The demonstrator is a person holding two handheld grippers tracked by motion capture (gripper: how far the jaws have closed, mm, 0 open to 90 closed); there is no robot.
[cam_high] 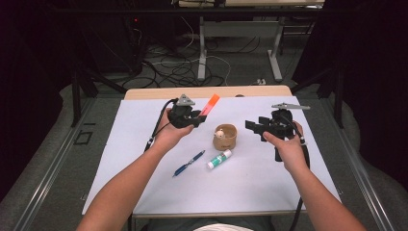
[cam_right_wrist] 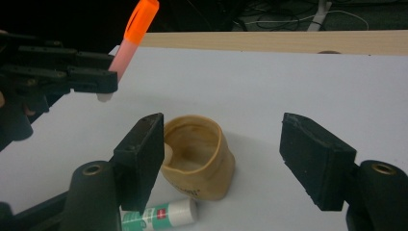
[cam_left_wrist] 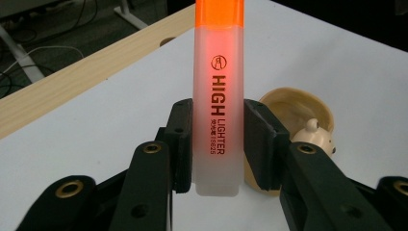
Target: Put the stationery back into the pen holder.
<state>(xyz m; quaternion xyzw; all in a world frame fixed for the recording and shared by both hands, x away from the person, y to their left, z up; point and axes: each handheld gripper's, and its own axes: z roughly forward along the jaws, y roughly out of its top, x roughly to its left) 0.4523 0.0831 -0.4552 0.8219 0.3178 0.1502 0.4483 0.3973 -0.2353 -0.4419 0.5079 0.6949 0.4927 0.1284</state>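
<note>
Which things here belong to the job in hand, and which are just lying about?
In the job:
- orange highlighter, clamped in the left tool
- tan holder cup, between the hands
- right tool, open above the cup

Lying about:
- blue pen
- glue stick

We note a white table [cam_high: 144,168] filling the middle of the high view, its wooden edge [cam_high: 207,91] showing along the top. A blue pen [cam_high: 189,163] lies lower centre, slanted. Just right of it lies a glue stick [cam_high: 219,159] with a green label, near the pen but apart. Above the table, upper centre, we see loose cables [cam_high: 173,67] on the grey floor and pale desk legs [cam_high: 275,53].
</note>
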